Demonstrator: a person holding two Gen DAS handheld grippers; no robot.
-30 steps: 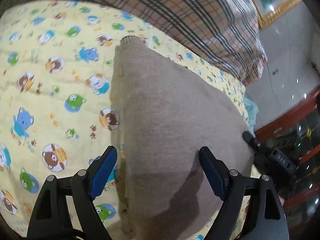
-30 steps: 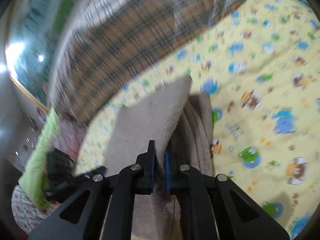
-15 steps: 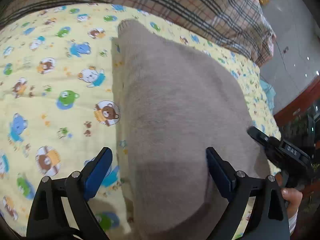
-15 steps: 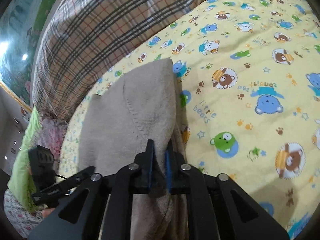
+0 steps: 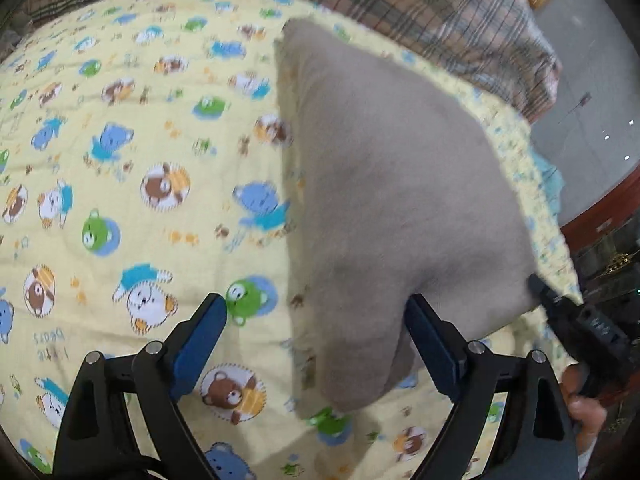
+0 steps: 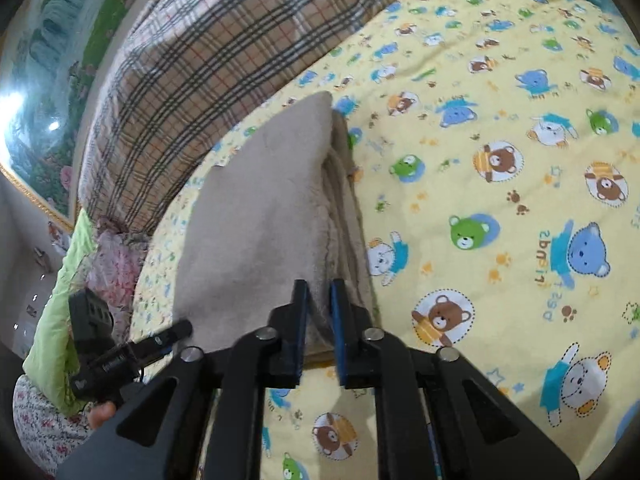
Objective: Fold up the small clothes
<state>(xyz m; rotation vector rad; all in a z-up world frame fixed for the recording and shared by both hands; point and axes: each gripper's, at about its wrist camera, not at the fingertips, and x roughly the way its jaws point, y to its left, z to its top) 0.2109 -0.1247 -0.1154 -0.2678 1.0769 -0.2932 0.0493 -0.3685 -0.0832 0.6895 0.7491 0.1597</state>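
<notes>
The right gripper (image 6: 319, 312) is clenched on the near edge of one beige knit garment (image 6: 264, 232), its two blue-padded fingers (image 6: 301, 320) nearly together with a pinch of cloth between them. That edge is lifted, so the garment rises as a tilted sheet above its own lower layers, which lie folded on the bedspread just right of the raised part.

The left gripper (image 5: 316, 320) is released, jaws spread wide; its right finger (image 5: 430, 340) sits at the hanging lower corner of the garment (image 5: 392, 200), though whether it touches cannot be told, and its left finger hovers over the bedspread alone. Nothing lies between the two fingers but the drooping corner and the bedding.

Around them is one yellow bedspread (image 5: 120, 208) printed with cartoon bears. Beyond the garment, one plaid blanket (image 6: 192, 60) is heaped along the far side of the bed. At the bed's left edge in the right wrist view are a lime-green cloth (image 6: 60, 300) and a pink floral fabric (image 6: 116, 264), with a painted landscape (image 6: 44, 80) behind.
</notes>
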